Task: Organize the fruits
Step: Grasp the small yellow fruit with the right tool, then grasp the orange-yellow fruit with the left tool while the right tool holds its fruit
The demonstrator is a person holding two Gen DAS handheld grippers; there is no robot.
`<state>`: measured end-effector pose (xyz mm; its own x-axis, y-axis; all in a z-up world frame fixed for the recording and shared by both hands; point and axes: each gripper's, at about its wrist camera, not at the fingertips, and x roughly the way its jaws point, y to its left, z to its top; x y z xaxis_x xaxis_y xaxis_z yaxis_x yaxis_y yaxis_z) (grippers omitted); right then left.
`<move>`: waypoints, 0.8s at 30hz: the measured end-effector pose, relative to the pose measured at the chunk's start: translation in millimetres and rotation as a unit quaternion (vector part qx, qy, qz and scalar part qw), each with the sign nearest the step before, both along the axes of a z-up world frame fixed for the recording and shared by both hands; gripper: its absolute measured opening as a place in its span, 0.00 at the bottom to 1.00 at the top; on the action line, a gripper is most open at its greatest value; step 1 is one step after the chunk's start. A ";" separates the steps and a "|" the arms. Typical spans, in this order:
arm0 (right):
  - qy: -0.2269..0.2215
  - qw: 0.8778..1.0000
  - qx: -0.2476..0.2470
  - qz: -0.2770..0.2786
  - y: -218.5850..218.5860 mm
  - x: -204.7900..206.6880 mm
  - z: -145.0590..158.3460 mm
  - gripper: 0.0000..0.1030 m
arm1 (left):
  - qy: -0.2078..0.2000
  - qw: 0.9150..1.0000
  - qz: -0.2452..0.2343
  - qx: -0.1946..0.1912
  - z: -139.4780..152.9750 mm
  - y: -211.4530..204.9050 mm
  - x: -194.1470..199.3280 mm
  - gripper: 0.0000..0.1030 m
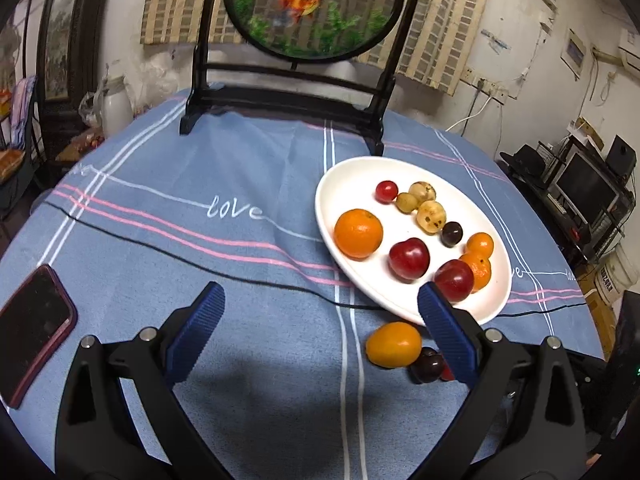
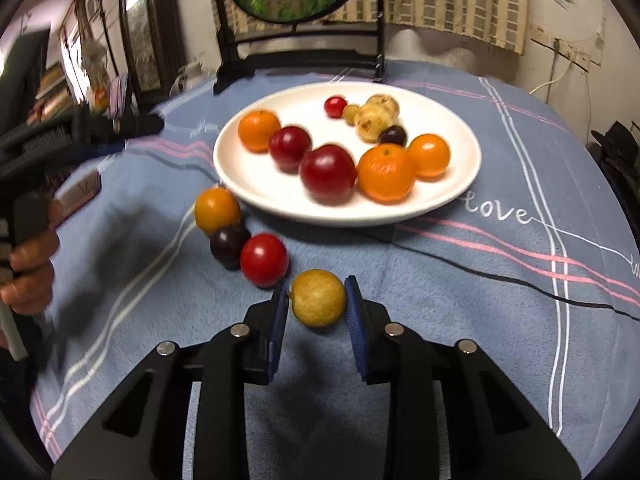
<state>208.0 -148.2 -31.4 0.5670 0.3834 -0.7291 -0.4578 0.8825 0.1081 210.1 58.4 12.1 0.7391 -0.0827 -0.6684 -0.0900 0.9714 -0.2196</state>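
Observation:
A white plate (image 1: 344, 184) (image 2: 256, 188) on the blue tablecloth holds several fruits: oranges, red plums, yellow-brown fruits, a dark one. My right gripper (image 2: 317, 300) is shut on a yellow-brown round fruit (image 2: 318, 298), held just above the cloth in front of the plate. On the cloth beside the plate lie a small orange (image 2: 217, 209) (image 1: 393, 344), a dark plum (image 2: 228, 245) (image 1: 426, 365) and a red tomato (image 2: 264, 259). My left gripper (image 1: 318, 304) is open and empty, its right finger over the plate's near rim.
A red-cased phone (image 1: 34, 328) lies at the table's left edge. A black wooden stand with a round goldfish screen (image 1: 312, 4) stands at the back of the table. The other gripper and the hand holding it (image 2: 28, 272) show at the left.

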 end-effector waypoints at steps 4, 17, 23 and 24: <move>0.004 0.999 0.027 -0.020 -12.4 3.7 4.7 0.29 | 0.020 0.999 -0.043 -0.001 -7.6 -6.4 5.0 0.91; 0.016 0.999 0.028 -0.032 -15.5 7.3 1.6 0.29 | 0.082 0.985 -0.151 -0.019 -38.4 -46.2 12.3 0.46; 0.017 0.999 0.029 -0.035 -16.0 7.6 1.7 0.29 | 0.084 0.985 -0.146 -0.029 -44.7 -46.6 22.3 0.46; 0.018 0.999 0.030 -0.037 -16.6 7.4 1.8 0.29 | 0.084 0.985 -0.148 -0.031 -45.3 -46.6 23.3 0.46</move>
<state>215.4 -164.7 -29.6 0.5695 0.3855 -0.7260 -0.3873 0.9049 0.1766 233.4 11.8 -33.2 0.5560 -0.3216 -0.7665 0.1543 0.9460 -0.2850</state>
